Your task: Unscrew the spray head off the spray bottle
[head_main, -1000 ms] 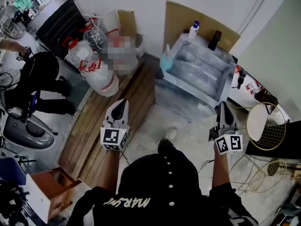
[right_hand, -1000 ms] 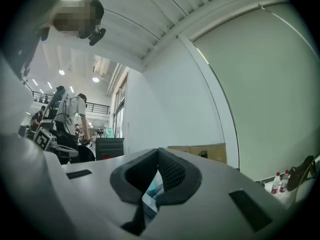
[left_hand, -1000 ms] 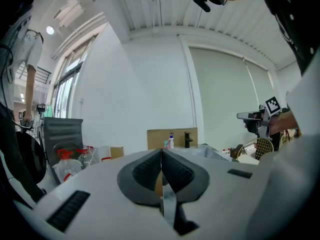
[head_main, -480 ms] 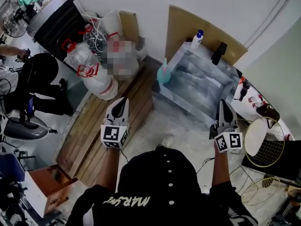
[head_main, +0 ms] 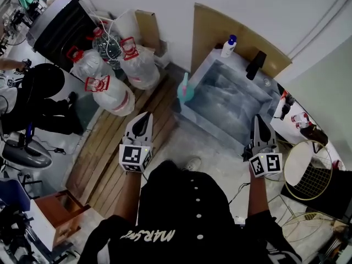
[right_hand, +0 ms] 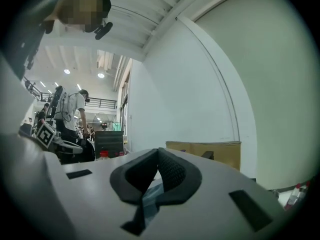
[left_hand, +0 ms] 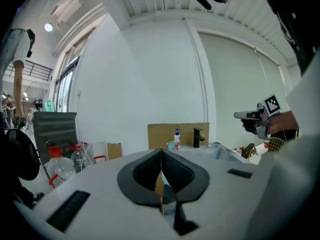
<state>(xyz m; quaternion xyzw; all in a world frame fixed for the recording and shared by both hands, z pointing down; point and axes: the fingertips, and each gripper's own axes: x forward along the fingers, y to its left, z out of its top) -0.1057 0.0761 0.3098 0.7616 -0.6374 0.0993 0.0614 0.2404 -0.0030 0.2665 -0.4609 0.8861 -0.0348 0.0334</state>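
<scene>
Nearest, the left gripper (head_main: 142,123) and the right gripper (head_main: 259,126) are held side by side above the floor, well apart from each other. Each gripper's own view shows its jaws closed tip to tip with nothing between them. Ahead stands a grey counter (head_main: 212,122) with a sunken basin. The teal spray bottle (head_main: 185,90) stands upright at its near left corner, its spray head on. It is ahead of the left gripper's jaws and a little to their right, clear of them, and well off to the left of the right gripper's jaws. At the counter's far edge stand a black tap (head_main: 253,65) and a white pump bottle (head_main: 227,46). Big plastic water jugs (head_main: 113,89) lie on the floor at the left.
</scene>
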